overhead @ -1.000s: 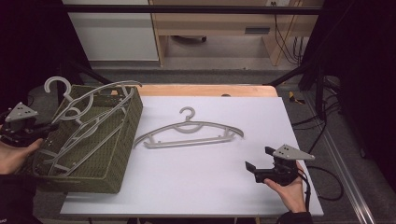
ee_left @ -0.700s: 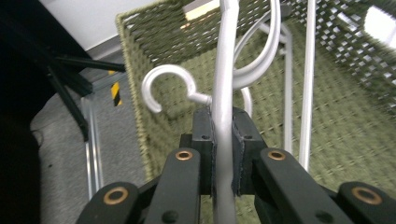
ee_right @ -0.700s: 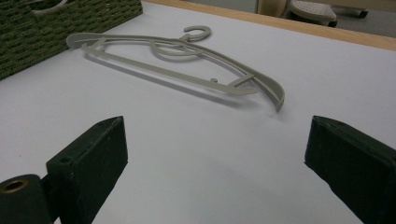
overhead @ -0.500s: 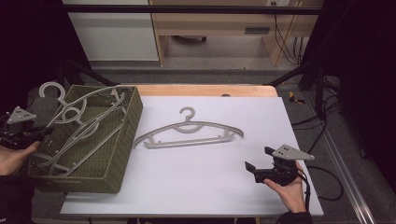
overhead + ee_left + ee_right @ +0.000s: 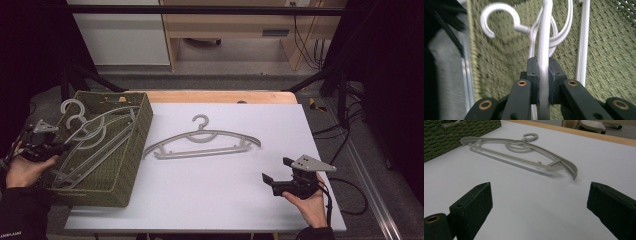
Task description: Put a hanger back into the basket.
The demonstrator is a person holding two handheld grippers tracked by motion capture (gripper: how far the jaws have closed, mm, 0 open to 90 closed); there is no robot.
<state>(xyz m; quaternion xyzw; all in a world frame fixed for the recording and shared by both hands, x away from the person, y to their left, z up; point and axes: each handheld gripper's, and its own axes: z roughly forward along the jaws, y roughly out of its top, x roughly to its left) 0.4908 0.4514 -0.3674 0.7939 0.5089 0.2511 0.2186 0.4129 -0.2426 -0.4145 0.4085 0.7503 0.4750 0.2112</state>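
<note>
A white sheet covers most of the desk (image 5: pixel 220 200), leaving a strip of bare wood along the far edge. Behind it the room is dim: a grey floor, a pale cabinet (image 5: pixel 120 32) at the back left, a wooden bench (image 5: pixel 235 25) beside it, and black cables (image 5: pixel 350 135) trailing down the right side.

A green woven basket (image 5: pixel 127 165) sits on the desk's left end and holds several pale hangers (image 5: pixel 107 135), their hooks pointing toward its far left corner. The left tool (image 5: pixel 543 72) is at the basket's left side, clamped tight on the thin bar of one of those hangers (image 5: pixel 544 42); the bar runs straight up between the two black pads, with the basket's weave behind it.

A grey hanger (image 5: pixel 202 142) lies flat on the sheet near the middle of the desk, hook pointing away, just right of the basket. The right tool (image 5: pixel 276 170) rests low near the front right corner, well apart from that hanger, jaws spread wide with nothing between them.
</note>
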